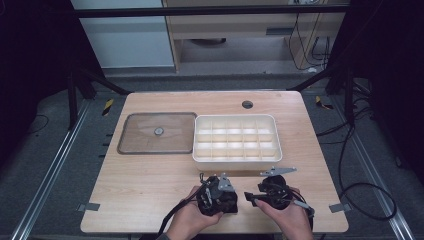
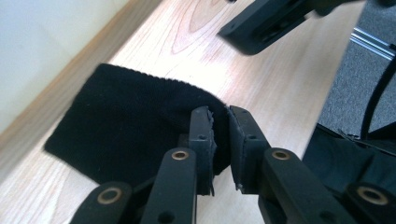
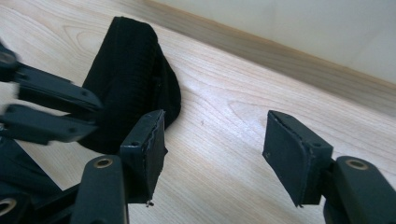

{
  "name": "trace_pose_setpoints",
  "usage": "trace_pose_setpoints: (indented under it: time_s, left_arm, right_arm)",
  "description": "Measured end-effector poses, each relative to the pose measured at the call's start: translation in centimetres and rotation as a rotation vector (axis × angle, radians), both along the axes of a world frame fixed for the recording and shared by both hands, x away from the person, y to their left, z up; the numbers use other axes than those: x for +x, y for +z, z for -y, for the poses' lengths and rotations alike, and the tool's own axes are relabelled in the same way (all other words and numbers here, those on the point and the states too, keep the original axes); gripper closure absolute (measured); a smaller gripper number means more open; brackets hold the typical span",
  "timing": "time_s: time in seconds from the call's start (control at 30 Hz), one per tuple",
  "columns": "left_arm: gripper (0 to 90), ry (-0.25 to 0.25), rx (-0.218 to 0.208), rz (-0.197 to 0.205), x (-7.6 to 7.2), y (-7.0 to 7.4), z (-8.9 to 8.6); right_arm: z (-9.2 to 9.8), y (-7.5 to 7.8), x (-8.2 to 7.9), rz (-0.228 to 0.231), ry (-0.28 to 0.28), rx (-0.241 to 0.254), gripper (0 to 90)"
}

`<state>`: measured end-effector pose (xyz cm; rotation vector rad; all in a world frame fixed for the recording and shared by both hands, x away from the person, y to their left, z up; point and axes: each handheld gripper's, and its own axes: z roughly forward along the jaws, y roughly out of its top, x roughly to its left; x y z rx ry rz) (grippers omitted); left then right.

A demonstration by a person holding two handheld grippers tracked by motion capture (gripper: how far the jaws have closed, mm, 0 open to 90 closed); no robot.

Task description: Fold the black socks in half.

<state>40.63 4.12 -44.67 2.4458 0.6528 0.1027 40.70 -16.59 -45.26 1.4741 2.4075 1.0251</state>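
A: Where is the black cloth, and which gripper has it?

B: It lies on the wooden table at the near edge, just in front of the person. The left gripper has its fingers nearly closed on the cloth's near edge; a thin fold appears pinched between them.

A: And the right gripper?

B: Its fingers stand apart with bare table between them, holding nothing. The cloth sits just off to the left of them, bunched into a raised hump, close to the nearer finger; I cannot tell whether they touch.

A: How does the cloth run?

B: In the left gripper view it spreads away from the fingers to the left and forward, its long side roughly along the table's near edge. So the free part lies on the far side from the right gripper.

A: Anything else on the table?

B: A white divided tray beyond the grippers, and a clear lid beside it, both well apart from the cloth.
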Motion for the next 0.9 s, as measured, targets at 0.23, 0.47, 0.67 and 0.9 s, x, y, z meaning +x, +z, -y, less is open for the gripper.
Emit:
trace_pose_setpoints:
  time_s: [0.23, 0.47, 0.67, 0.9]
  left_arm:
    - [83.7, -0.003, -0.01, -0.035, 0.4, -1.3, 0.9]
    - [85.6, -0.025, -0.007, -0.065, 0.5, -2.0, 1.5]
    - [84.9, -0.016, -0.023, -0.072, 0.6, -1.9, 1.2]
    - [76.1, 0.02, -0.034, -0.048, 0.5, -0.7, 0.1]
  right_arm:
    - [0.4, 0.0, 0.0, 0.001, -0.008, 0.009, 39.3]
    - [0.4, 0.0, 0.0, 0.002, -0.008, 0.011, 39.5]
    - [0.3, 0.0, 0.2, 0.008, -0.01, 0.009, 39.6]
    - [0.3, 0.1, 0.2, 0.01, -0.015, 0.012, 39.5]
